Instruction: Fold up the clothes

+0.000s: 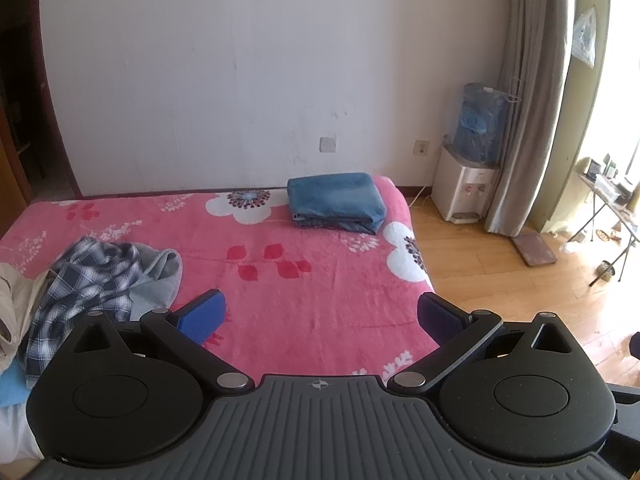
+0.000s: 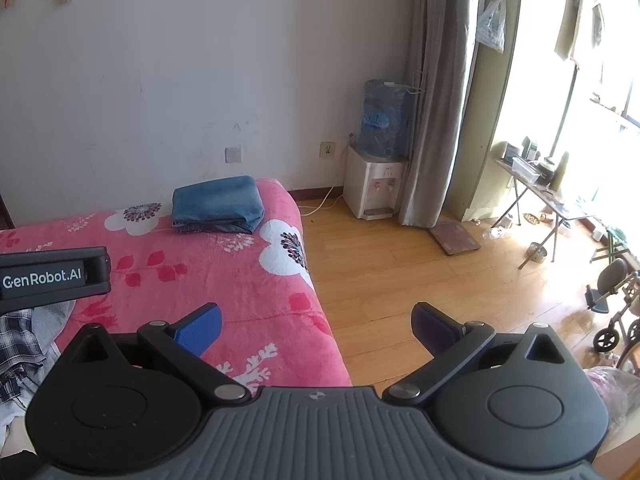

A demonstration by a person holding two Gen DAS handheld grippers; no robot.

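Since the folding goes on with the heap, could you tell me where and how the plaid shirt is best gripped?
Grip the plaid shirt at its raised, bunched top, coming down from above with the open left gripper, which is nearer. It lies crumpled on the gray garment, so a side approach would likely snag both. No collar or hem shows clearly.

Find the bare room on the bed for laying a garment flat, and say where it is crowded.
Free: the pink bedspread between the folded jeans at the far corner and the heap of unfolded clothes at the left edge. Crowded: that left side. Both tools hang open, empty.
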